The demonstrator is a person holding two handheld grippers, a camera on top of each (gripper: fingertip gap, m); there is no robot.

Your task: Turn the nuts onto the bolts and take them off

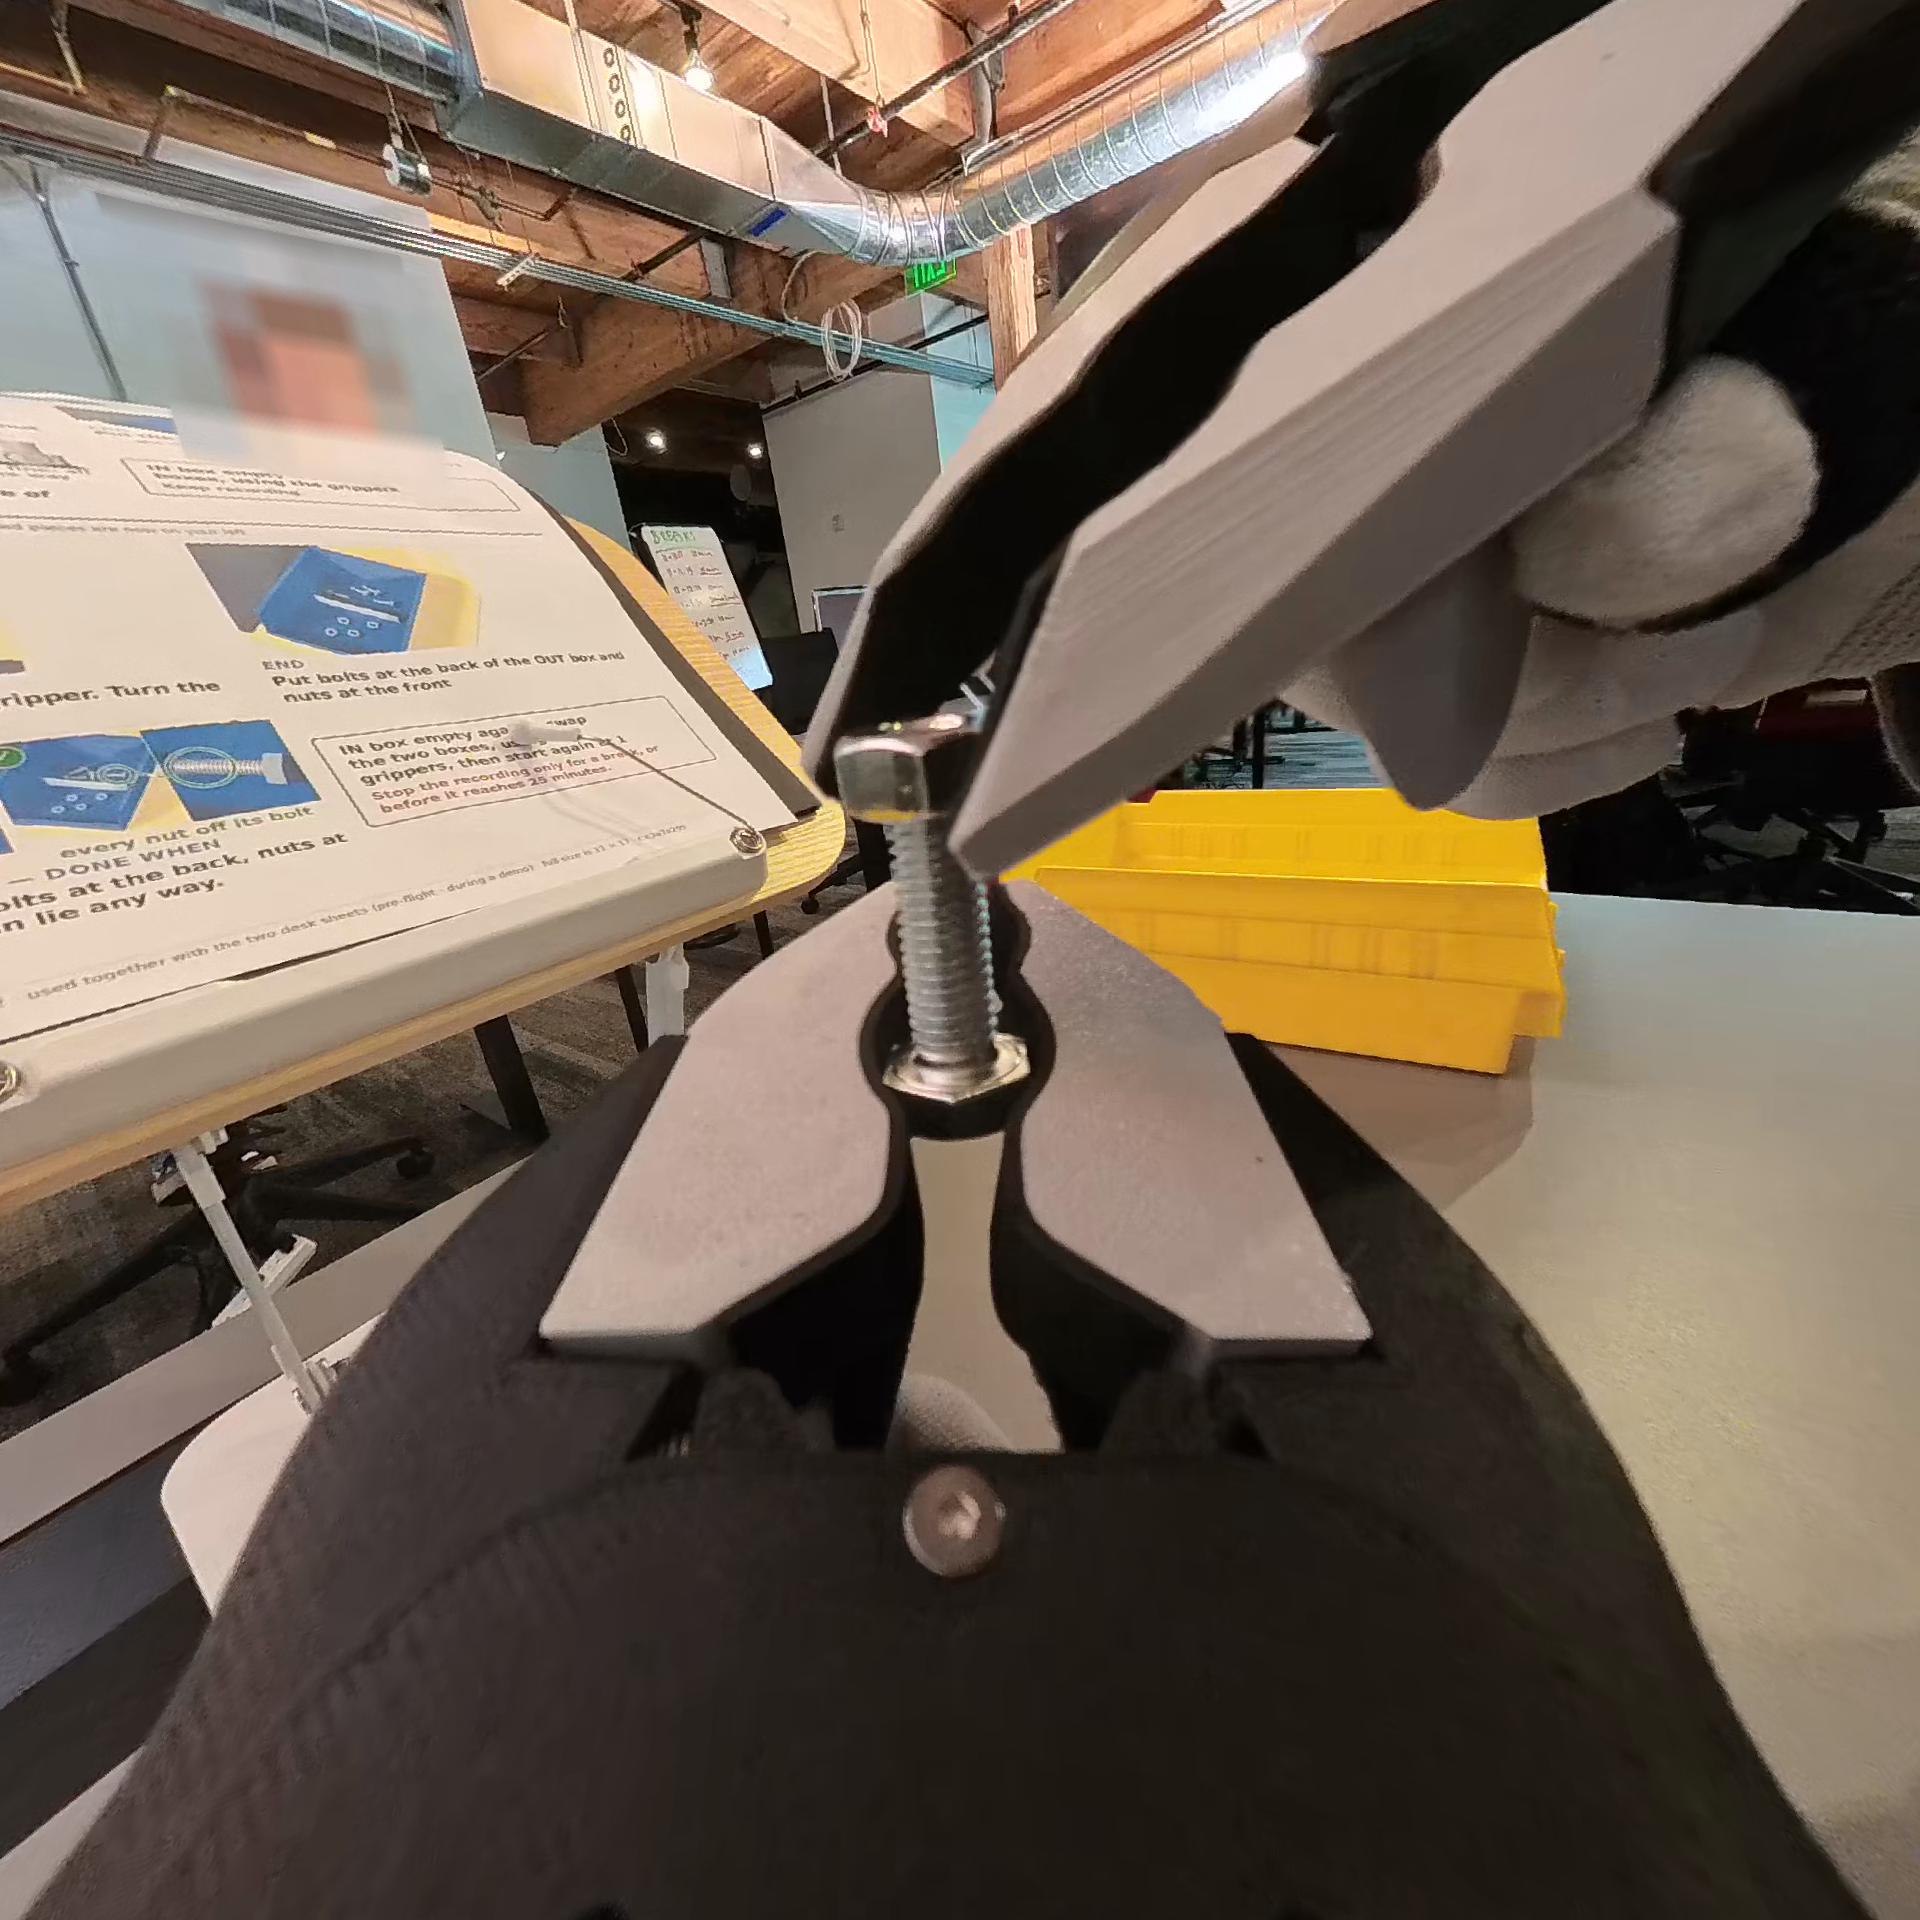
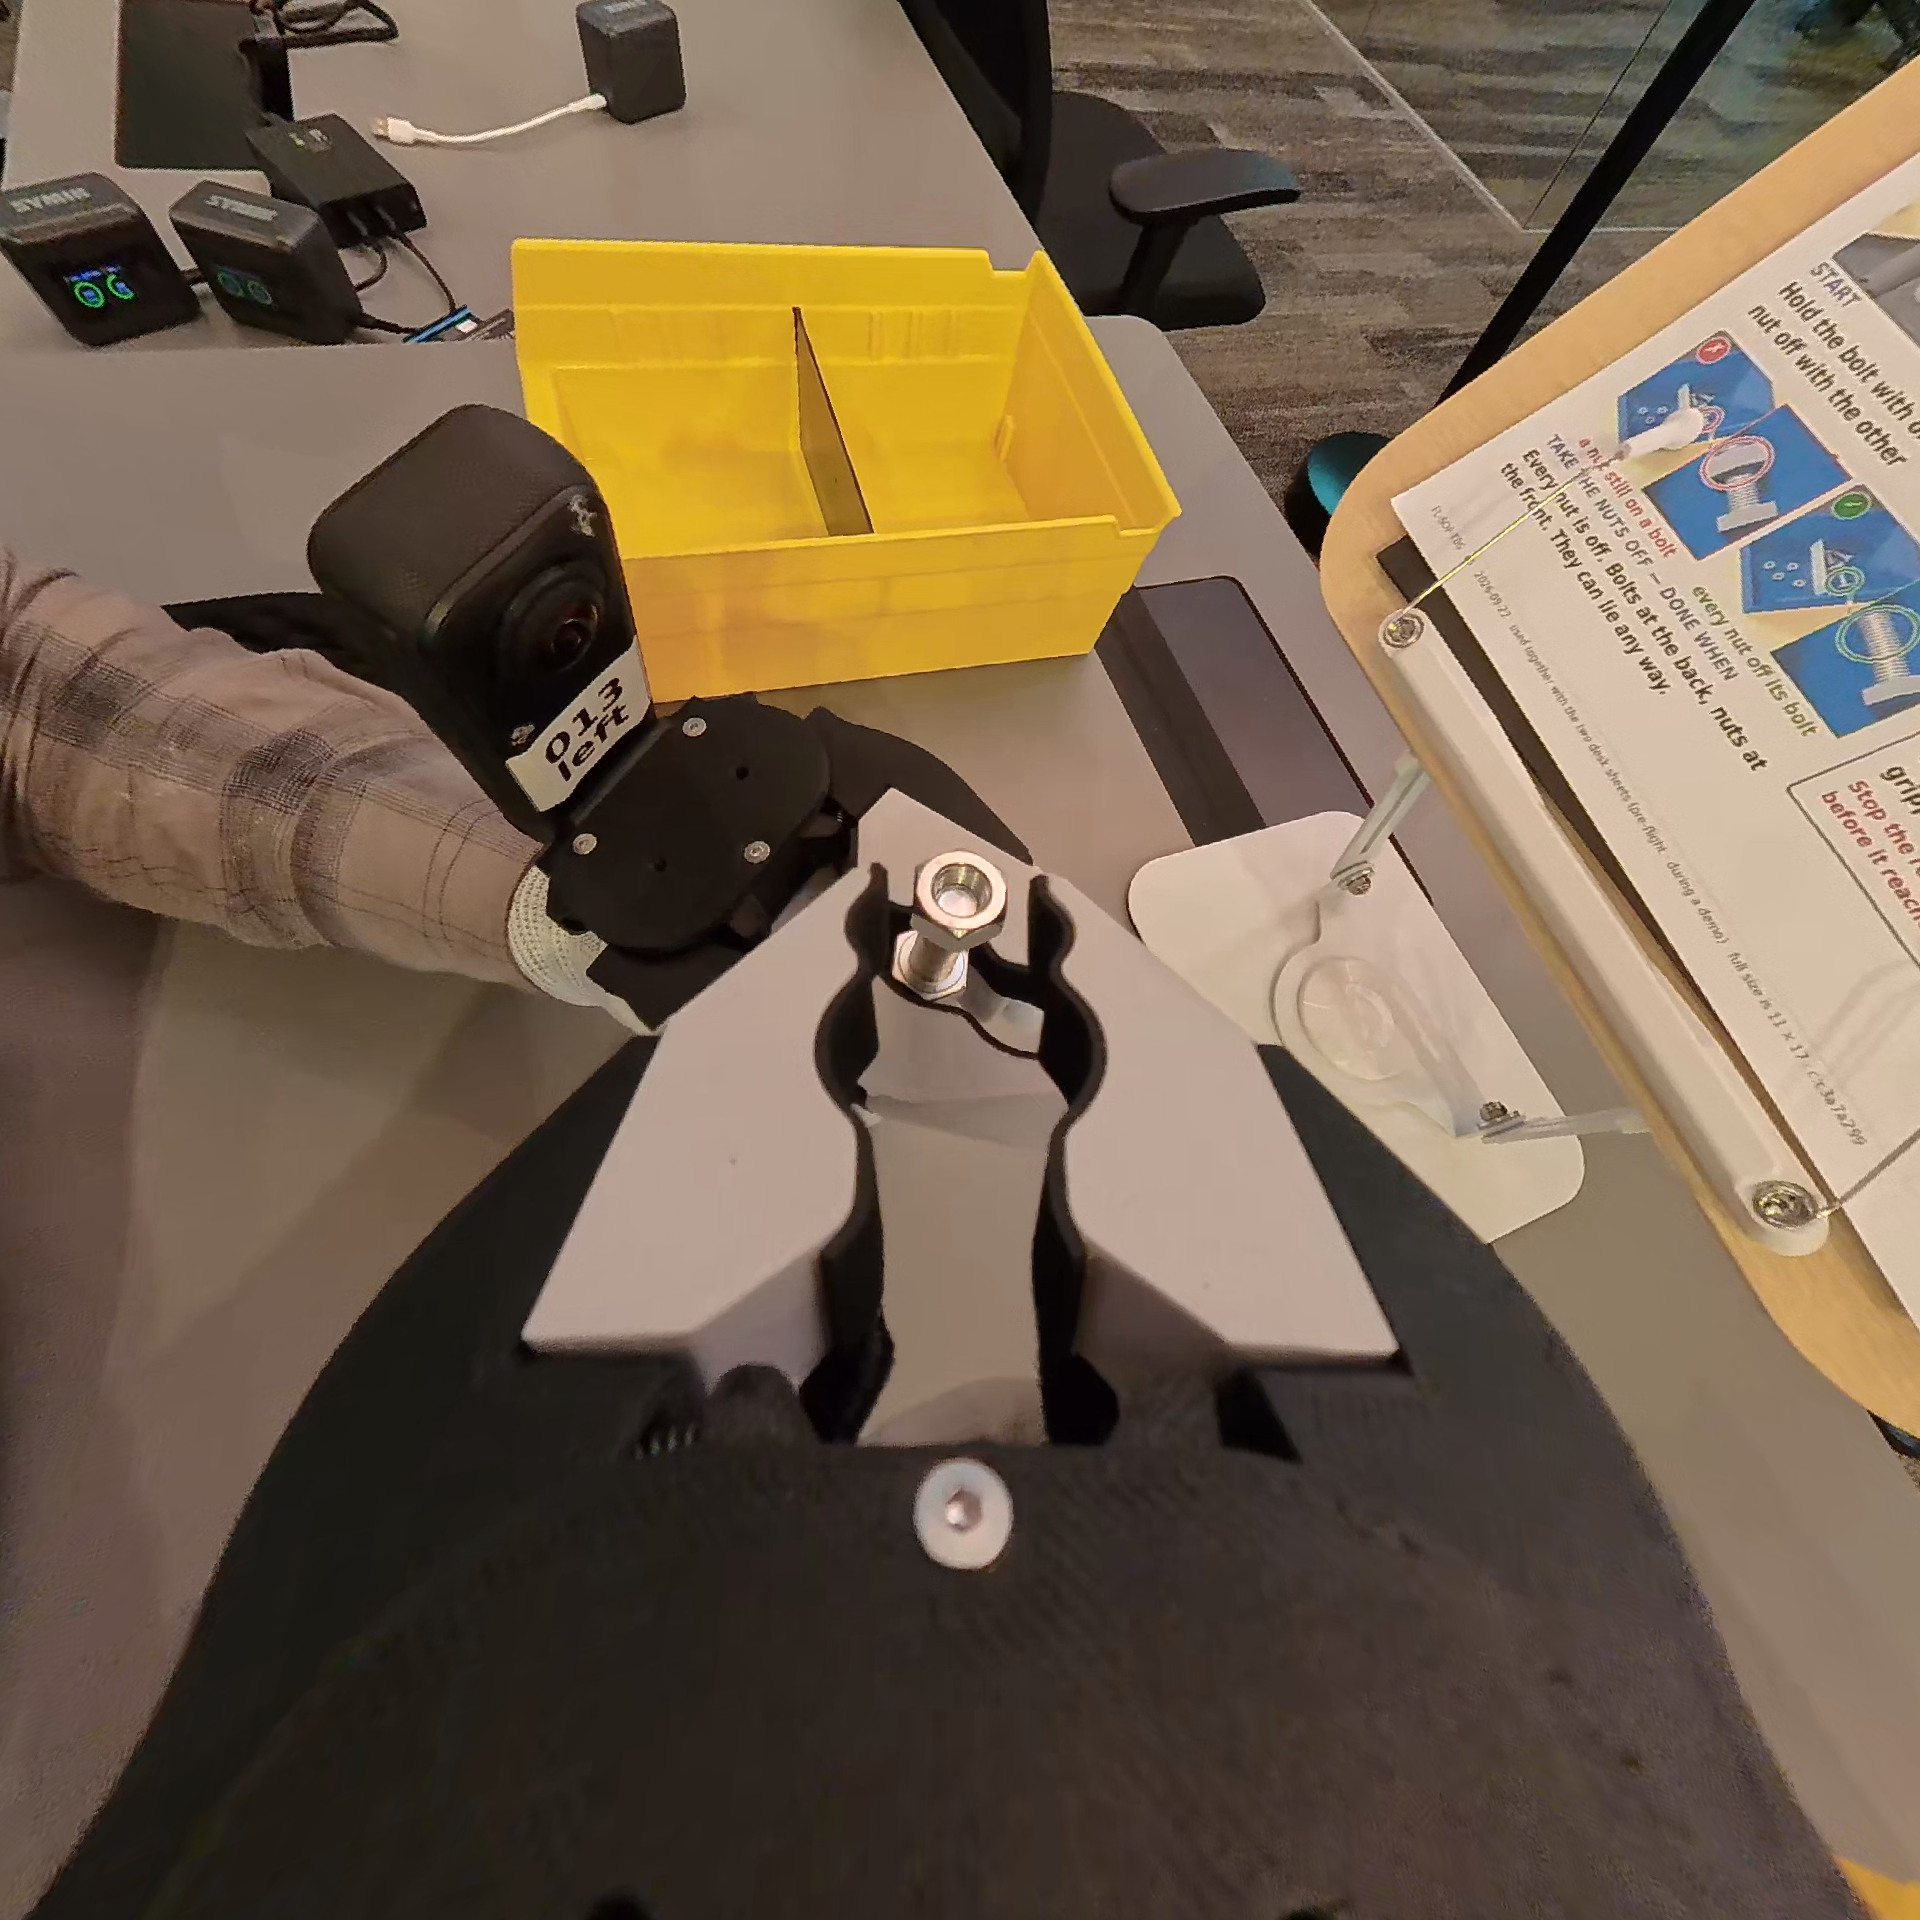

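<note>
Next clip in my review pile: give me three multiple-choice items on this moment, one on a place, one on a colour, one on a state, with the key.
1. Where on the bolt is the nut?
A. by the head
B. at the far end from the head
C. off it

2. What colour is the bin?
A. blue
B. yellow
C. red

3. What does the right tool grip?
A. the bolt head
B. the nut
C. nothing

Key: 1 B, the nut sits low on the thread inside the left tool. 2 B, its walls are yellow. 3 A, its fingers close on the hex head.

Instruction sheet cut off at left edge; bolt tip hidden under nut.
</note>
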